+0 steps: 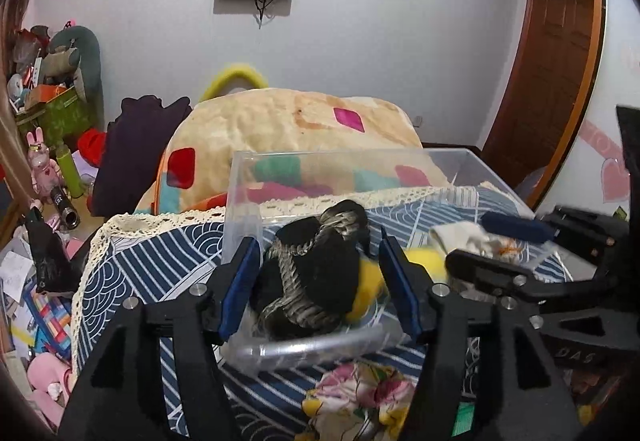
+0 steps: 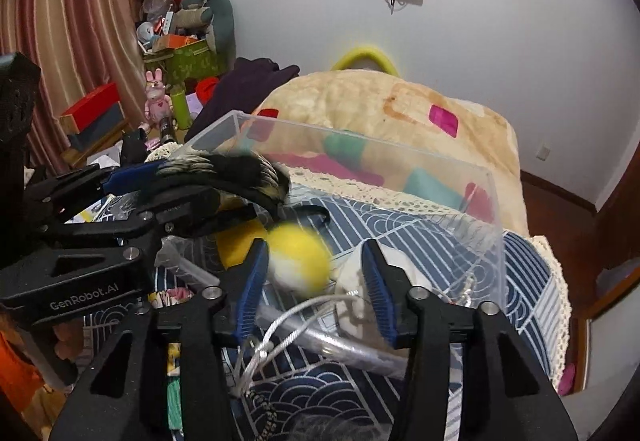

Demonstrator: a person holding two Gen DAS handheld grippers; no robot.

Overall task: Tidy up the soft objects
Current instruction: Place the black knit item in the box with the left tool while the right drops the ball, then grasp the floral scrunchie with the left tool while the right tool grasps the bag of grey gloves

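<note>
A clear plastic bin (image 1: 244, 197) stands on a blue patterned cloth. My left gripper (image 1: 318, 281) is open over the bin's near rim, with a black knitted item with a grey braid (image 1: 316, 273) between its fingers, inside the bin. A yellow plush ball (image 2: 298, 261) is blurred between the fingers of my right gripper (image 2: 312, 277), which is open above the bin (image 2: 492, 237). A white cloth item (image 2: 356, 281) lies in the bin below it. The right gripper shows in the left wrist view (image 1: 480, 245) at the right, the left gripper in the right wrist view (image 2: 192, 181).
A floral cloth (image 1: 356, 397) lies in front of the bin. A large beige quilt bundle (image 1: 288, 137) sits behind it. Toys, boxes and a dark garment (image 1: 136, 149) crowd the floor at left. A wooden door (image 1: 552, 61) is at right.
</note>
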